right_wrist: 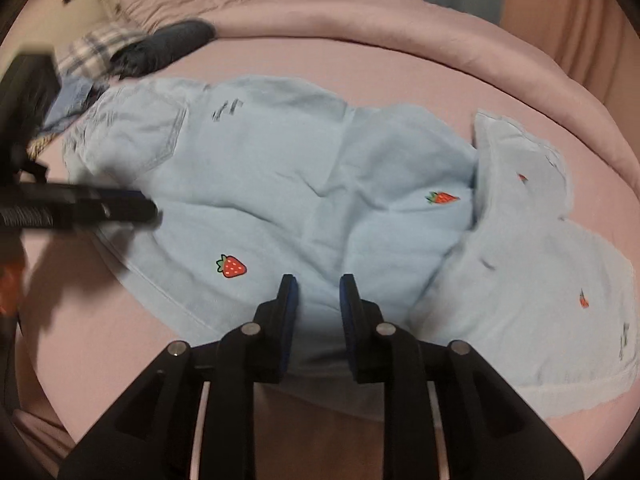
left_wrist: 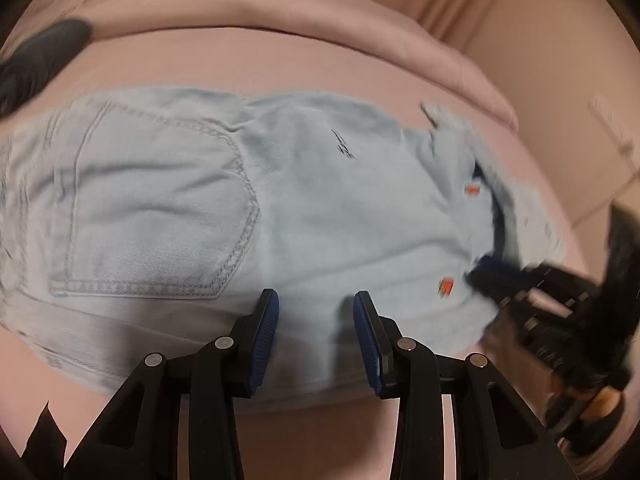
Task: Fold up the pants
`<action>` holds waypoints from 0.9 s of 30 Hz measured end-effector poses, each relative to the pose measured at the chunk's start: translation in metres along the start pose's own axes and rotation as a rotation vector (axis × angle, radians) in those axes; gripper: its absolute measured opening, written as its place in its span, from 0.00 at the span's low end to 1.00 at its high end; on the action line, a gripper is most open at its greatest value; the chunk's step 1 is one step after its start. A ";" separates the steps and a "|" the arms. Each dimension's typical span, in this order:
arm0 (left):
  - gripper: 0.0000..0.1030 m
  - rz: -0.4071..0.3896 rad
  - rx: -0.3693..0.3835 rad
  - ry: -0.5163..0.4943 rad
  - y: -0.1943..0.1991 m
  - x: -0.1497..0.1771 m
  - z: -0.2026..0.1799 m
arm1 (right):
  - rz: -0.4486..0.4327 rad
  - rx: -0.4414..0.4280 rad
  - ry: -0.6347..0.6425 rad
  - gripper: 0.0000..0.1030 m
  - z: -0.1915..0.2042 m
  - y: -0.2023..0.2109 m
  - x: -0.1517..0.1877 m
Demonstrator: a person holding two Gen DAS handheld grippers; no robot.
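The pale denim pants point(right_wrist: 280, 184) lie on the pink bed point(right_wrist: 360, 68), folded lengthwise with the leg ends turned back over themselves. Both the left tongs point(left_wrist: 316, 300) and the right tongs point(right_wrist: 314, 284) hang released above the cloth, gripping nothing. By my judgement, the fold is partly done and a further crosswise fold remains.

You see pale blue denim pants point(right_wrist: 280, 184) with red strawberries, green-leaved, white-dotted point(right_wrist: 231, 266), plus small dark dash marks point(right_wrist: 227, 110). Back pocket point(left_wrist: 160, 208) has slightly darker blue stitching. Bed sheet point(right_wrist: 280, 60) under them is dusty pink, duvet point(right_wrist: 360, 20) the same pink. Both grippers are black with blue pads point(left_wrist: 264, 336). Far left you get a plaid cloth point(right_wrist: 90, 52), cream with dark checks, and a dark navy garment point(right_wrist: 176, 40).
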State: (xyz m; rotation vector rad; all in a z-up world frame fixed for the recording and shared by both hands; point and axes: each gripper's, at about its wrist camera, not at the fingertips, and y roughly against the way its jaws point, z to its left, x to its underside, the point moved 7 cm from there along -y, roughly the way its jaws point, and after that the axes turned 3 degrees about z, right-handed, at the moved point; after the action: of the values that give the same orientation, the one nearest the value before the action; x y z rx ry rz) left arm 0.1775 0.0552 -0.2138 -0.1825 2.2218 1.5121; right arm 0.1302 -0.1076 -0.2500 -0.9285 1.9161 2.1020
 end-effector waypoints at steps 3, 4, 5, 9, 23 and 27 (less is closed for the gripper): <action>0.37 0.032 -0.042 -0.023 0.006 -0.002 -0.005 | -0.067 -0.004 -0.063 0.37 0.009 0.020 0.003; 0.37 0.032 -0.058 -0.036 0.009 -0.002 -0.008 | -0.085 -0.019 -0.070 0.39 0.014 0.024 0.004; 0.37 0.027 -0.073 -0.052 0.014 -0.003 -0.012 | -0.101 -0.030 -0.073 0.39 0.019 0.028 0.006; 0.37 -0.018 -0.081 -0.094 0.027 -0.014 -0.037 | -0.124 -0.023 -0.026 0.39 0.035 0.033 0.013; 0.42 0.065 0.019 -0.205 -0.045 -0.019 -0.116 | -0.229 0.005 -0.288 0.50 -0.070 0.083 0.007; 0.48 0.052 -0.044 -0.314 -0.055 -0.008 -0.125 | -0.215 -0.017 -0.358 0.53 -0.111 0.081 -0.008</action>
State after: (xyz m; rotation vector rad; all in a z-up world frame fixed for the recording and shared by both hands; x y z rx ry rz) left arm 0.1681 -0.0813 -0.2199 0.0948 1.9595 1.5011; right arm 0.1341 -0.2239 -0.1763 -0.6693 1.5517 1.9998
